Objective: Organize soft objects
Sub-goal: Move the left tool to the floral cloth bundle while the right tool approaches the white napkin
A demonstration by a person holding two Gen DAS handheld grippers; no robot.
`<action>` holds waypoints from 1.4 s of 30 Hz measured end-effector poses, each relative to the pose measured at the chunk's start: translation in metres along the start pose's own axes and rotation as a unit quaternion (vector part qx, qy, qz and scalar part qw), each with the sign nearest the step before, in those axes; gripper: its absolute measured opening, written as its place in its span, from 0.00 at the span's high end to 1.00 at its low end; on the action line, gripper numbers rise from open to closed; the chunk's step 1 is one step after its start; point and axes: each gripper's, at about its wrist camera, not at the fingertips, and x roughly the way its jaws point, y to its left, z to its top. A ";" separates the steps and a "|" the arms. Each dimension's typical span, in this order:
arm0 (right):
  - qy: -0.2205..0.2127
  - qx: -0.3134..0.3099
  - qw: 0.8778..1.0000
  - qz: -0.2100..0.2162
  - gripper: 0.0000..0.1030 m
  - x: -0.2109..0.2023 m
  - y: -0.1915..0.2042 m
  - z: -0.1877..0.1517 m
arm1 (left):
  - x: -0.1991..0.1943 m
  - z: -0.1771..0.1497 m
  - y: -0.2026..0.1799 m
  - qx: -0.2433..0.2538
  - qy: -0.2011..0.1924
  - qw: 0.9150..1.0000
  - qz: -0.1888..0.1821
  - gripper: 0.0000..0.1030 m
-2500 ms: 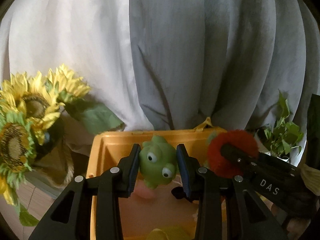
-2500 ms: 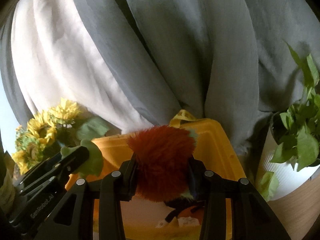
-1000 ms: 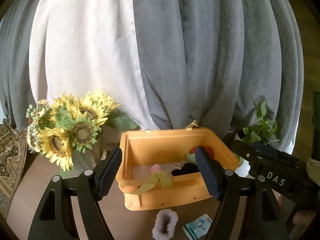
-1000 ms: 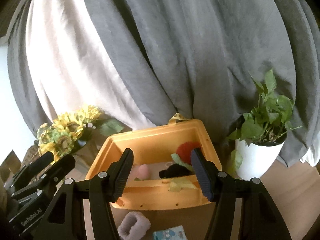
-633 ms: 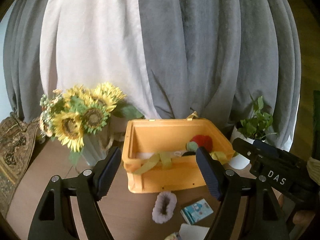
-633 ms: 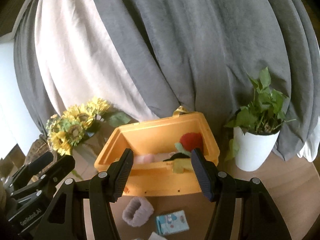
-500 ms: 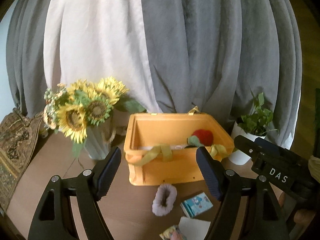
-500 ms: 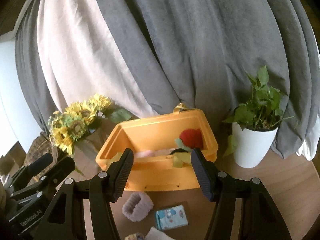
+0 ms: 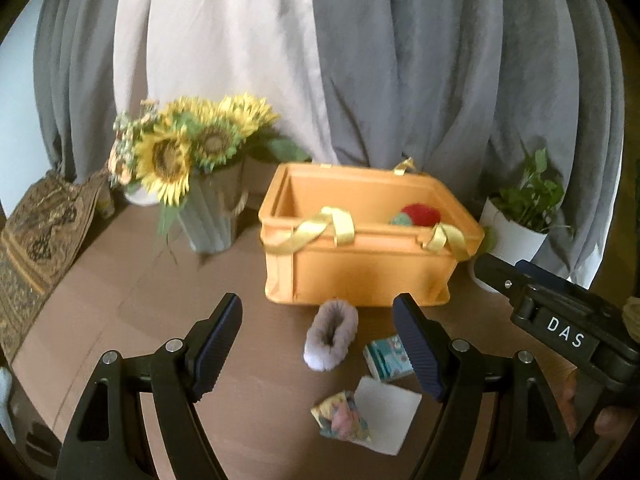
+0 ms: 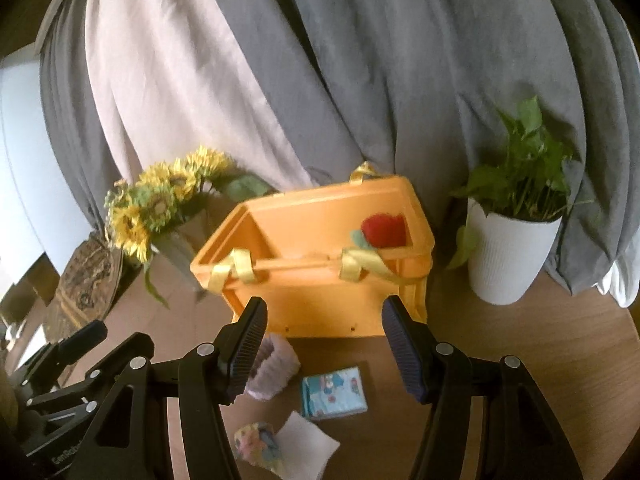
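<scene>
Lettering "DAS" marks the right tool (image 9: 496,270), jaws apart.

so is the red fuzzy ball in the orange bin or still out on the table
In the bin. The red fuzzy ball shows above the rim, inside the far right corner of the orange bin, beside something green.

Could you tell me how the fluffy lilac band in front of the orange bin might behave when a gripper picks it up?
The fluffy lilac band looks plush and hollow, so it probably squashes flat. Likely very light. Its fuzzy surface should resist slipping.
</scene>
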 end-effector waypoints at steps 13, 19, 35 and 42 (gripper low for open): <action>0.079 -0.006 0.996 0.032 0.41 0.023 -0.016 -0.039 | 0.018 -0.039 -0.009 -0.021 0.062 0.998 0.019 0.25; 0.106 0.005 0.993 0.043 0.41 0.032 -0.021 -0.056 | 0.030 -0.057 -0.012 -0.025 0.092 0.995 0.019 0.25; 0.181 0.029 0.981 0.069 0.48 0.063 -0.028 -0.098 | 0.066 -0.089 -0.012 -0.019 0.139 0.990 0.023 0.25; 0.205 0.034 0.976 0.071 0.52 0.079 -0.031 -0.111 | 0.079 -0.097 -0.011 -0.016 0.152 0.988 0.024 0.25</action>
